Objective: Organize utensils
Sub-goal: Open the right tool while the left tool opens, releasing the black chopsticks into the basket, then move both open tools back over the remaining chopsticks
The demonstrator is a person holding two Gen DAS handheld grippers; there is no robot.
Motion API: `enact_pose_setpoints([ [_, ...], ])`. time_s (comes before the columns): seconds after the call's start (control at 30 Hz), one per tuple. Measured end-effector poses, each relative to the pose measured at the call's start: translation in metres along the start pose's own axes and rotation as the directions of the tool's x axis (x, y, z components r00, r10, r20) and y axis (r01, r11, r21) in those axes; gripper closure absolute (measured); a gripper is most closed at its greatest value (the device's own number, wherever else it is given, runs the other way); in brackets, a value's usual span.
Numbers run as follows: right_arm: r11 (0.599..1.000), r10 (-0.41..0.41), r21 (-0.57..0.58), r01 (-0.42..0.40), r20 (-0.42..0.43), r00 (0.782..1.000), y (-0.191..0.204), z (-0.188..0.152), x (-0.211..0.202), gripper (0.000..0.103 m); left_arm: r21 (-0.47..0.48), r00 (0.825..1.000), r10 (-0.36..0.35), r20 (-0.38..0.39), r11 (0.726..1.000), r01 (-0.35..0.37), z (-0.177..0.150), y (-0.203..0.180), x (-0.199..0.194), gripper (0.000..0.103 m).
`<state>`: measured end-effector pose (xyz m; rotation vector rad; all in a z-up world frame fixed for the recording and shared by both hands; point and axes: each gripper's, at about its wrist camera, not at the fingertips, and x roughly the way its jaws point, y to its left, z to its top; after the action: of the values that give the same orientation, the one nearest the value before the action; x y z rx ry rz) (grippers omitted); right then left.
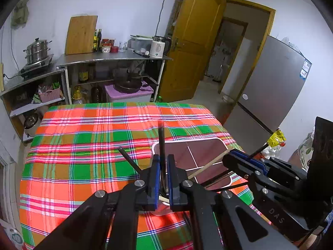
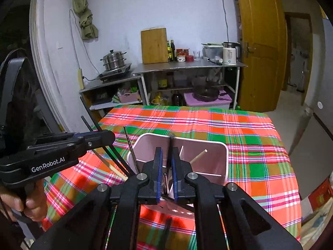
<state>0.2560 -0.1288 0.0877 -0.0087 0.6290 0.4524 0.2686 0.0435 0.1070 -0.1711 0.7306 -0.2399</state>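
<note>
Two grippers hang over the pink holder on the plaid desk: left gripper clenched on dark chopsticks, right gripper loosely around a dark utensil, aiming both into its compartments.

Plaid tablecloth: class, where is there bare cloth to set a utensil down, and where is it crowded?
Bare: the wide stretch of tablecloth left of the pink box, plus the far strip toward the shelves. Crowded: the near edge, where both grippers and chopsticks gather at the box.

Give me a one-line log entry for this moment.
left gripper: shut on dark utensil | right gripper: over pink caddy, dark utensil between pads, grip unclear | wooden chopstick: in caddy
</note>
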Motion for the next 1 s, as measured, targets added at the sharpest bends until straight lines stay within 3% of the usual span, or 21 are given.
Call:
enact_pose_setpoints([
  [0.53,1.000,-0.016,0.016,0.014,0.106,0.994,-0.002,0.003,-0.058,0.086,0.022,0.994,0.015,0.110,1.000,-0.018,-0.005,-0.011,-0.063,0.097],
  [0.8,1.000,-0.021,0.019,0.019,0.140,0.990,0.001,-0.018,-0.093,0.085,0.031,0.991,0.020,0.135,0.999,-0.024,-0.035,-0.019,-0.092,0.096],
  [1.0,0.999,-0.018,0.031,0.015,0.106,0.994,0.002,-0.047,-0.100,0.085,0.033,0.993,0.022,0.117,0.999,-0.026,-0.068,-0.021,-0.099,0.096],
])
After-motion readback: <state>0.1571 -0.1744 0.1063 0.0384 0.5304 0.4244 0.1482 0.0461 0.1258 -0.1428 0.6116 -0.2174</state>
